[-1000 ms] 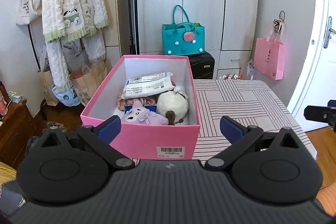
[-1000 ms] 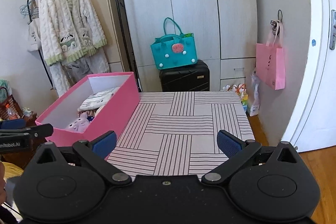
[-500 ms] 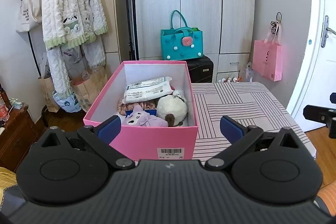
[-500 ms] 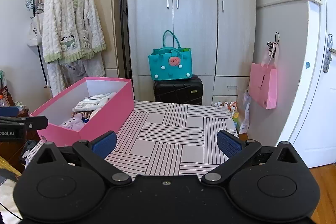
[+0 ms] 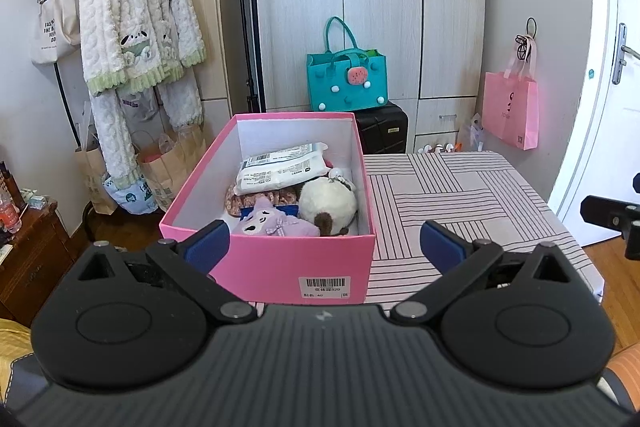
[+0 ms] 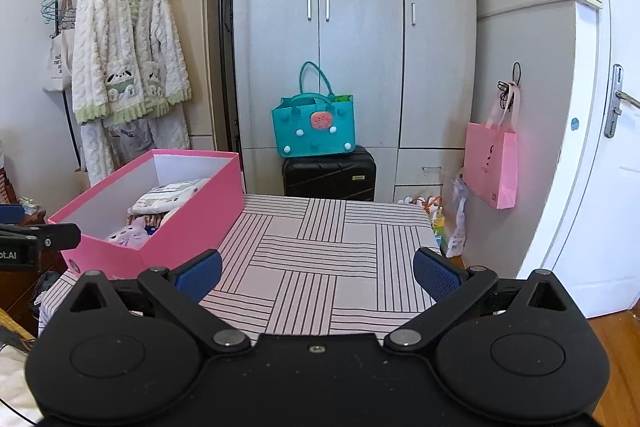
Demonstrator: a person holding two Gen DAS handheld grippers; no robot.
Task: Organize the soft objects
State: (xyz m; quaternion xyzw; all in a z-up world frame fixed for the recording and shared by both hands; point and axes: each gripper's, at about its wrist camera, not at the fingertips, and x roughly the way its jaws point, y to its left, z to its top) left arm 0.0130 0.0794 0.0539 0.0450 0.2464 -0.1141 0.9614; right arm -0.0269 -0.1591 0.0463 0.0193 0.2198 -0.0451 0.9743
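Hovering spread-jawed, both empty: left gripper [image 5: 324, 241], right gripper [image 6: 318, 271].
Plush [image 5: 276, 225] in box [image 5: 304, 267] looks light, squashy; pinch its body.

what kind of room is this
Most likely a bedroom at home: a tall grey wardrobe, a fleecy robe hanging on a clothes rack, and a black suitcase beside a striped table.

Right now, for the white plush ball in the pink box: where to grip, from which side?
Grip the white plush ball across its round body, coming straight down from above. The pink box walls block side approaches, and the purple plush crowds its left. Both grippers are open.
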